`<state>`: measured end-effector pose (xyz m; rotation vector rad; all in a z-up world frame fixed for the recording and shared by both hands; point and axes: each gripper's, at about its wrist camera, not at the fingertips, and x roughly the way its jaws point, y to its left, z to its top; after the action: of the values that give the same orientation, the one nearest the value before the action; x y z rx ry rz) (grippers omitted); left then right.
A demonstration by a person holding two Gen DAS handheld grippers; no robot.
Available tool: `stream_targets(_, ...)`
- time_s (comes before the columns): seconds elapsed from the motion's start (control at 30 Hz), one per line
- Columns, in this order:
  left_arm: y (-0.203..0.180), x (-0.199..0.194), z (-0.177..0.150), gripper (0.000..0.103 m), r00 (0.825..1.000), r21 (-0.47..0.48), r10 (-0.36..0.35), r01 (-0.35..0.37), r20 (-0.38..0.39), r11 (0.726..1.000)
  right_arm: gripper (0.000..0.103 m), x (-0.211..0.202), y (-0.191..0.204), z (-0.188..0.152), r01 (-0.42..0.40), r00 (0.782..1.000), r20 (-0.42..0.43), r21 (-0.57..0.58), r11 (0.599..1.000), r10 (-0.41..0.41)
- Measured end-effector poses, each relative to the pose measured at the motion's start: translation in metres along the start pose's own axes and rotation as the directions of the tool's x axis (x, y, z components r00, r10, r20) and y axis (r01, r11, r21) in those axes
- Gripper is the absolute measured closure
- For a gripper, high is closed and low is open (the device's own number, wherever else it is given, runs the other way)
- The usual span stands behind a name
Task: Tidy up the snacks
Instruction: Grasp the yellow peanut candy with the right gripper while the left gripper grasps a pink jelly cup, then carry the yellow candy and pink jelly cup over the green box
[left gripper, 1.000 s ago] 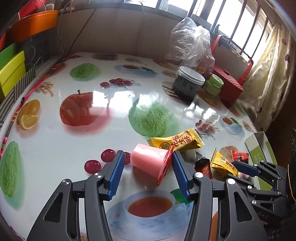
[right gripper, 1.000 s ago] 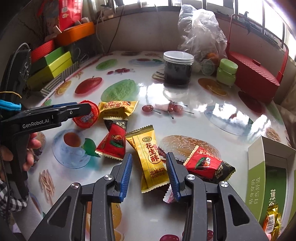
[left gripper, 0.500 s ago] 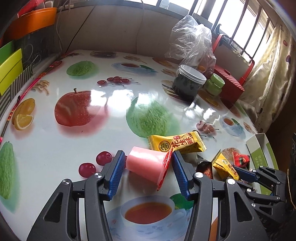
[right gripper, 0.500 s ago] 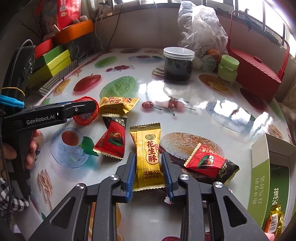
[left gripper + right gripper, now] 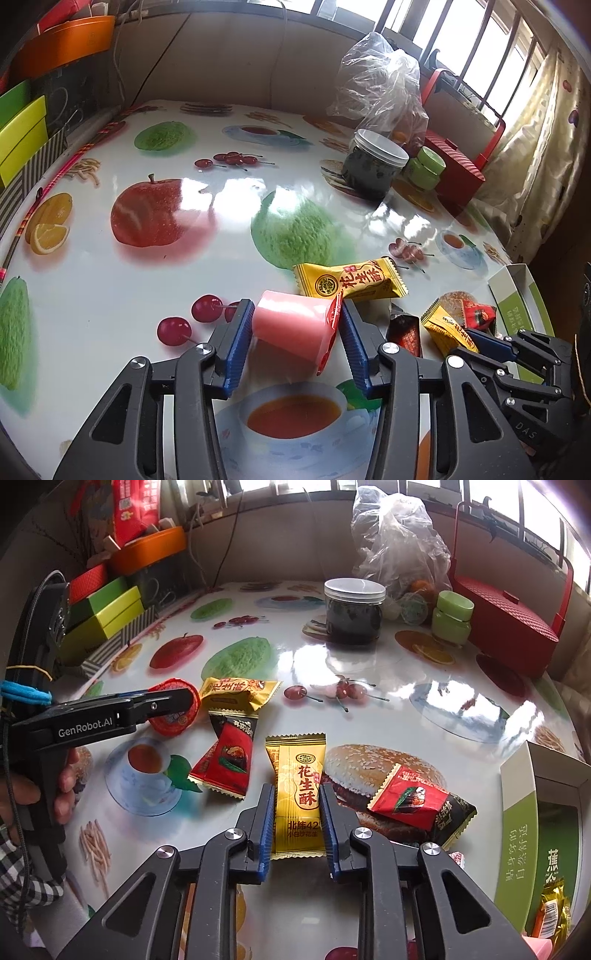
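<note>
Black grippers (image 5: 297, 814) — blue pads (image 5: 266, 827), checked sleeve (image 5: 22, 875).

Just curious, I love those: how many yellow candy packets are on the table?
2: one yellow packet between the right gripper's pads, another farther back beside the jelly cup. The green box may hide more.

Glossy fruit-print table (image 5: 92, 302) against a grey wall (image 5: 229, 66). Barred windows (image 5: 476, 48) behind, daylight glaring. Cream curtain (image 5: 546, 147) at right.

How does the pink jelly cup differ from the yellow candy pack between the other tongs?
The jelly cup is a pink tub lying on its side; the candy pack is a flat yellow wrapper with red characters. The cup is sealed by a red lid, the pack by crimped ends. Both lie between blue-padded fingers.
</note>
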<state>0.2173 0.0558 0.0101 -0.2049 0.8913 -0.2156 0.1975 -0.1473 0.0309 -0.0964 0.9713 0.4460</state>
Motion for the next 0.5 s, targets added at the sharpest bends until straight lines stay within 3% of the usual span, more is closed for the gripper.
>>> stream_targets(0.5,-0.009,-0.019,-0.01,0.059,1.0,0.02,-0.003,0.003,0.012,1.0,0.082,-0.017,0.004,-0.006,-0.006,0.999,0.034,0.023,1.0,0.006)
